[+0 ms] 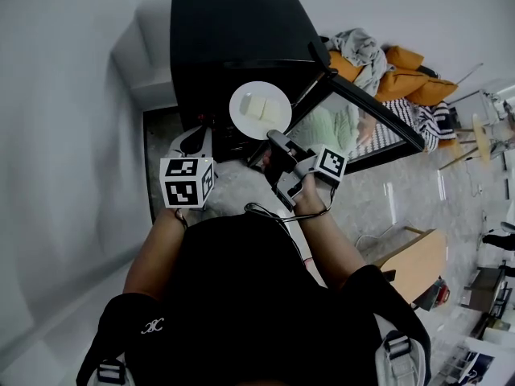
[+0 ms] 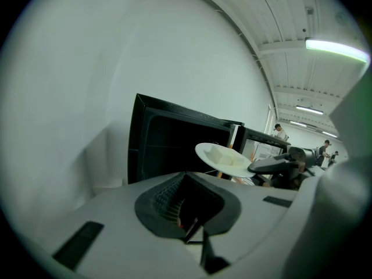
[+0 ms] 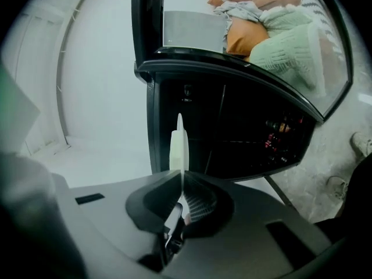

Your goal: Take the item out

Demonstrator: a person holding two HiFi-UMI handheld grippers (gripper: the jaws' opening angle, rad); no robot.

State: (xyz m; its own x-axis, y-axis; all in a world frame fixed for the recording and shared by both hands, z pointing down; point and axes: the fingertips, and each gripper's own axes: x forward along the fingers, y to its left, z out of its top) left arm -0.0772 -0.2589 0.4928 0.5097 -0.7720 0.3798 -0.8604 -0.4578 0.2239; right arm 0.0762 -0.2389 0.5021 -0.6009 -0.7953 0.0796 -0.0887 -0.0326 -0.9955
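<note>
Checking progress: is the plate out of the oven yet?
Out. The plate, pinched by the right gripper, hangs in front of the open oven.

Black box-shaped oven (image 1: 233, 30), its glass-paned door (image 1: 372, 112) standing open at the right. White round plate (image 1: 259, 111), level before the oven's opening, bearing pale cream blocks (image 1: 256, 105). Right gripper (image 1: 274, 140) clamped on the plate's near rim. Left gripper (image 1: 197, 141) near the plate, apart from it. Grey speckled countertop (image 1: 237, 185). Orange cushions (image 1: 406, 79) beyond the door.
</note>
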